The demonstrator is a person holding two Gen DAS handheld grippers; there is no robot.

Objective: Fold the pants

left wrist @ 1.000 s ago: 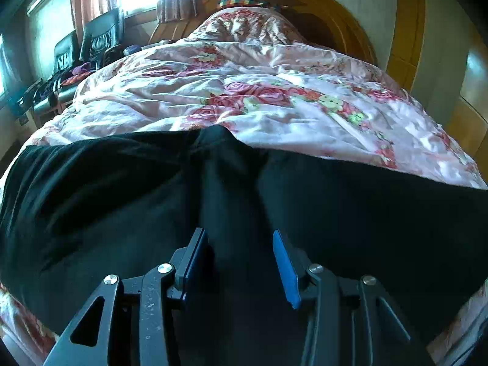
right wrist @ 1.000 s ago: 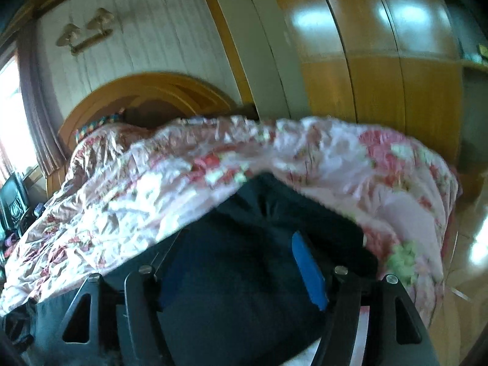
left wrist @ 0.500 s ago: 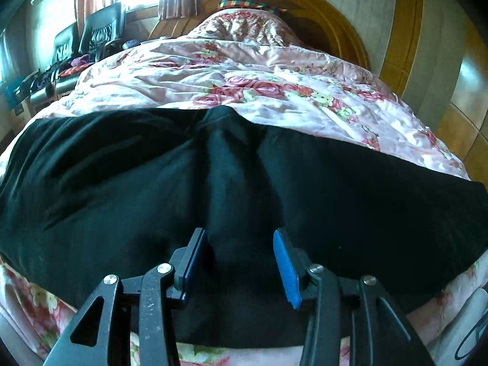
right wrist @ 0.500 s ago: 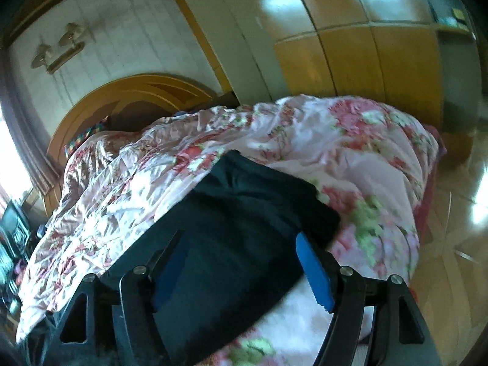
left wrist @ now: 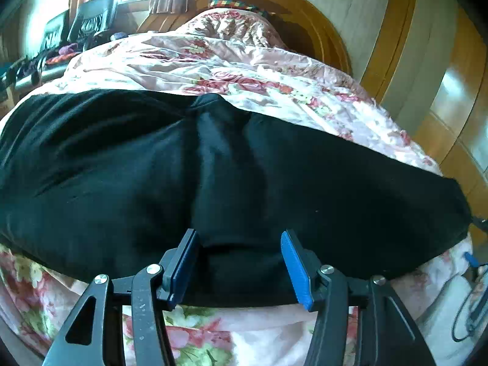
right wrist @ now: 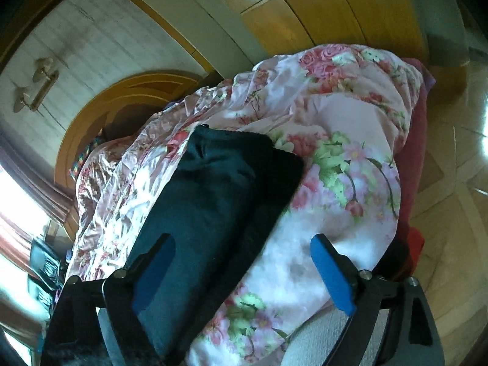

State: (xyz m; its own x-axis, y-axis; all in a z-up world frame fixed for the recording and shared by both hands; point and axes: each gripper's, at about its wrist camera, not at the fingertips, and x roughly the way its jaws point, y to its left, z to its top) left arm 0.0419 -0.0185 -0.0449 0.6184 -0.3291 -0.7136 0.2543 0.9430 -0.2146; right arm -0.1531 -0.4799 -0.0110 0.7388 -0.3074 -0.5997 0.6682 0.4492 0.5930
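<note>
Black pants [left wrist: 231,170] lie spread across a bed with a pink floral quilt [left wrist: 244,70]. In the left wrist view they stretch wide from left to right, with a raised crease in the middle. My left gripper [left wrist: 239,262] is open, its blue-padded fingers just above the near edge of the pants, holding nothing. In the right wrist view one end of the pants [right wrist: 213,207] lies as a long dark strip on the quilt [right wrist: 344,158]. My right gripper [right wrist: 244,271] is wide open and empty over the pants' edge and the quilt.
A wooden arched headboard [left wrist: 292,15] stands at the far end of the bed. Black chairs [left wrist: 88,21] stand by a bright window at the left. Wooden wardrobe panels [right wrist: 320,9] and shiny floor [right wrist: 457,167] lie right of the bed. A red cloth [right wrist: 411,244] hangs at the bed's edge.
Both grippers have drawn back and up from the pants; more quilt shows in front of each. The right gripper has opened wider and swung right, leaving the pants end lying flat.
</note>
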